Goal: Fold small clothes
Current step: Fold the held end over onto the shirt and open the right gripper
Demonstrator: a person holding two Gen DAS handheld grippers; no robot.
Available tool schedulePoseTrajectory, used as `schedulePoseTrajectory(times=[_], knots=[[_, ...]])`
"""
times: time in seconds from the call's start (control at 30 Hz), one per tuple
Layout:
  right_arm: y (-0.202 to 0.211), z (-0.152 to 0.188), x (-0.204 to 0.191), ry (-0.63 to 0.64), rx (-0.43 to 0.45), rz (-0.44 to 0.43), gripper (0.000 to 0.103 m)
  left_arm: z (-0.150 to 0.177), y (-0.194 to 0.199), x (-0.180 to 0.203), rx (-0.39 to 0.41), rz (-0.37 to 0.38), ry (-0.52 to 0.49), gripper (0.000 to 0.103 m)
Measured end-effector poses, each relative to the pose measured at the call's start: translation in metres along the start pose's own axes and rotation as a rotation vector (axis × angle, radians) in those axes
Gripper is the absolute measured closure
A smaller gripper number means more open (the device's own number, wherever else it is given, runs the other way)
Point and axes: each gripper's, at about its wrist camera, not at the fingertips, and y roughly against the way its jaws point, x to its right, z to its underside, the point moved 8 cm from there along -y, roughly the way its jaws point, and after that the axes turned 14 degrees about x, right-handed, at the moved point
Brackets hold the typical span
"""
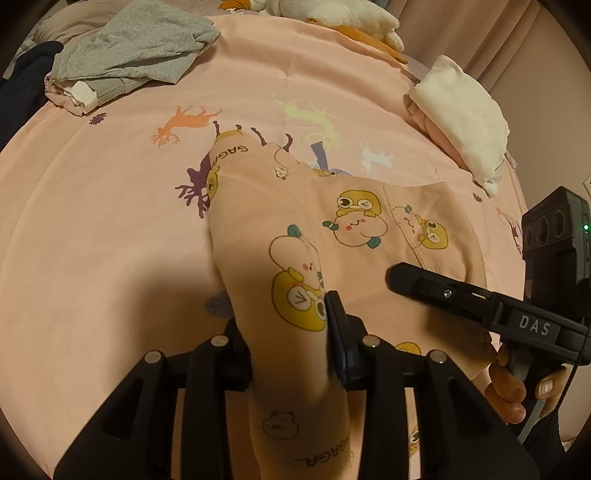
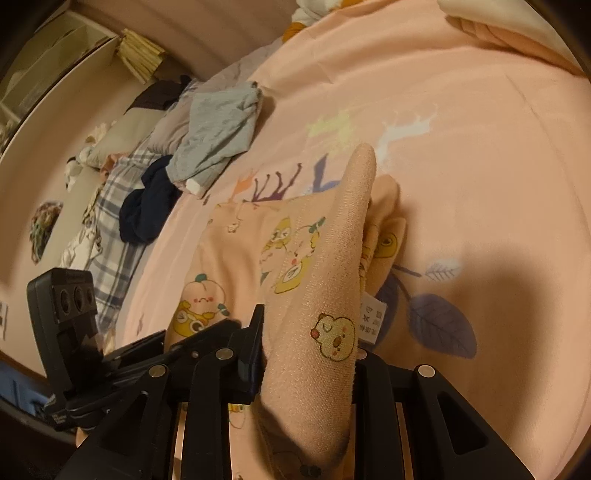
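A small pink garment (image 1: 351,229) printed with yellow cartoon figures lies on the pink bed sheet (image 1: 92,221). My left gripper (image 1: 284,321) is shut on a raised fold at its near edge, and the cloth drapes over and hides the left finger. In the right wrist view the same garment (image 2: 236,236) rises as a ridge, with my right gripper (image 2: 310,332) shut on it beside a white care label (image 2: 373,317). The right gripper (image 1: 402,275) enters the left wrist view from the right, low over the garment, held by a hand (image 1: 513,384). The left gripper (image 2: 207,332) shows at lower left.
A heap of grey clothes (image 1: 136,51) lies at the far left of the bed. A cream and pink folded stack (image 1: 461,114) sits at the far right, and a plush toy (image 1: 332,14) lies at the far edge. A navy garment (image 2: 147,206) and plaid cloth (image 2: 114,229) lie beside the grey heap.
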Motion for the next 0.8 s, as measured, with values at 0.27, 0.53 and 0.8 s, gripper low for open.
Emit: schedulePoseTrajectory(times=[0.27, 0.53, 0.8], knots=[[0.003, -0.001, 0.010, -0.060, -0.015, -0.019, 0.074, 0.001, 0.001, -0.003, 0.000, -0.008, 0.005, 0.062], [0.017, -0.009, 0.019, -0.087, 0.010, -0.012, 0.069, 0.003, 0.005, -0.006, 0.004, -0.020, -0.001, 0.061], [0.031, -0.019, 0.030, -0.109, 0.065, 0.015, 0.068, 0.005, 0.013, -0.010, 0.012, -0.037, -0.021, 0.060]])
